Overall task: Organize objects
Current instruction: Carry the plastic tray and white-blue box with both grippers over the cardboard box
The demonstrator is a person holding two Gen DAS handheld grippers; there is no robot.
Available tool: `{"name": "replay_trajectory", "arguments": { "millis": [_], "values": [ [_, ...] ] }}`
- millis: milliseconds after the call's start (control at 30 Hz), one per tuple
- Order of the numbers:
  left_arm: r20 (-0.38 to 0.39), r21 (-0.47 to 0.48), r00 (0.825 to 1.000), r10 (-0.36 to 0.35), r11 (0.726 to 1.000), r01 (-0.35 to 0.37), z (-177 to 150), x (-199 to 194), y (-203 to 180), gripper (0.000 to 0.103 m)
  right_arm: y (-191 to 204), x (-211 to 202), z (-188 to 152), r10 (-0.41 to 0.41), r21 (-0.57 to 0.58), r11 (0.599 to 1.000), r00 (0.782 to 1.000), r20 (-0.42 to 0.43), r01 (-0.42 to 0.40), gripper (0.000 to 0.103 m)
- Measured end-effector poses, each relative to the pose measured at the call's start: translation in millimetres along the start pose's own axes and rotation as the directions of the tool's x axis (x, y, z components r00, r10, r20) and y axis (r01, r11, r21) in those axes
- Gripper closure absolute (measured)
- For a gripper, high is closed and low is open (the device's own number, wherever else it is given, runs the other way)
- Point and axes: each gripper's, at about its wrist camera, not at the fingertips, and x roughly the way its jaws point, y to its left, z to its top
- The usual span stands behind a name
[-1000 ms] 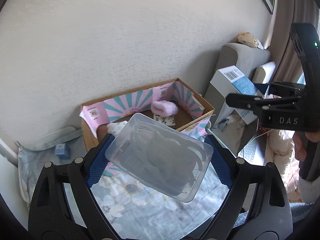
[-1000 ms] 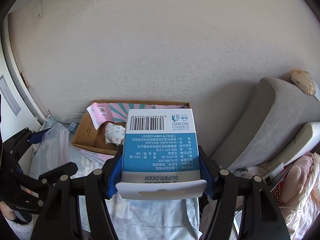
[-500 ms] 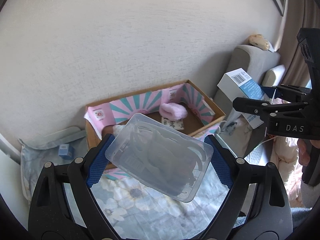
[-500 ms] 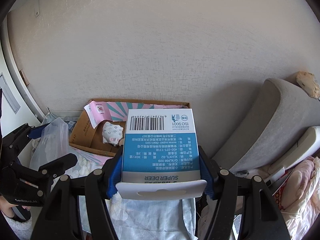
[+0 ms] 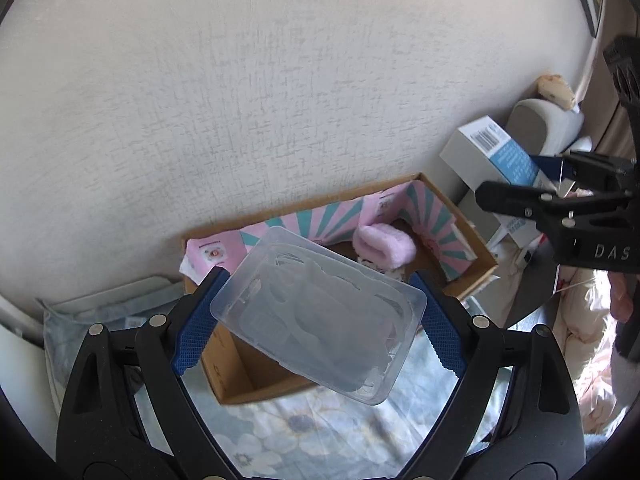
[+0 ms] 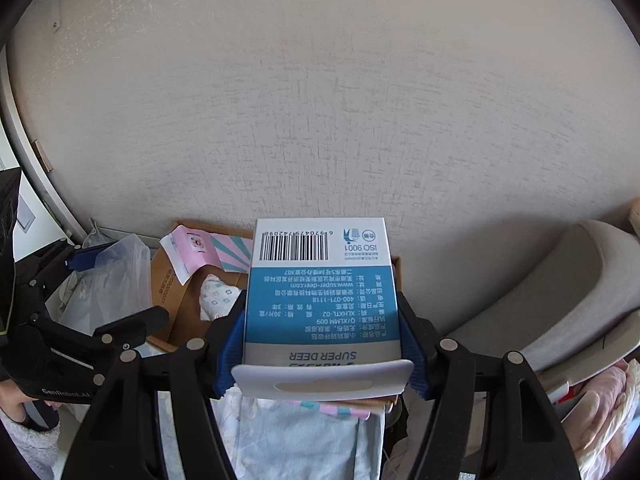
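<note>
The left gripper [image 5: 318, 318] holds a clear plastic tray [image 5: 320, 316]. Its blue, bumpy jaws press on the tray's two short sides, so the tray hangs tilted in the air, over the near edge of the cardboard box [image 5: 464, 276]. The tray is thin and see-through, with round corners and molded shapes inside. It looks light and bendy, so I think a soft squeeze is enough.

The right gripper [image 6: 322, 346] holds a blue and white carton [image 6: 320, 296]. Its jaws are closed on the carton's two long sides, and the bar code end points away from the camera. The carton is stiff card with flat faces and sharp edges, so it sits straight in the grip. It hangs in front of the cardboard box too.

The cardboard box is brown and open on top, and it stands against the rough white wall [image 5: 240, 100]. Pink and teal striped paper [image 5: 304, 220] lines its inside. A fluffy pink roll [image 5: 384, 246] already lies in it. I think both things are carried here to go into this box, because that keeps them all in one place. A flowery bedsheet [image 5: 320, 432] lies below.
</note>
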Motion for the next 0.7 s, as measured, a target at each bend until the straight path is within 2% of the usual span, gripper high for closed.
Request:
{"name": "replay_trajectory", "arguments": {
  "millis": [267,433,700],
  "values": [
    [-0.093,0.006,0.996,0.009,1.0,-0.008,14.2,45.6,10.2,0.014,-1.8,51.3,15.2,0.025,-0.006,1.0,0.995,-0.098,-0.025,0.042],
    [-0.155,0.022,0.988,0.016,1.0,-0.013,8.6,75.2,9.6,0.014,-8.6,84.4,7.5,0.082,0.054,0.996,0.982,-0.172,-0.074,0.041],
    [-0.215,0.015,0.976,0.013,1.0,-0.01,-5.8,102.3,11.7,0.014,-19.2,109.4,-6.7,0.081,0.07,0.995,0.967,-0.24,-0.066,0.041]
  ]
}}
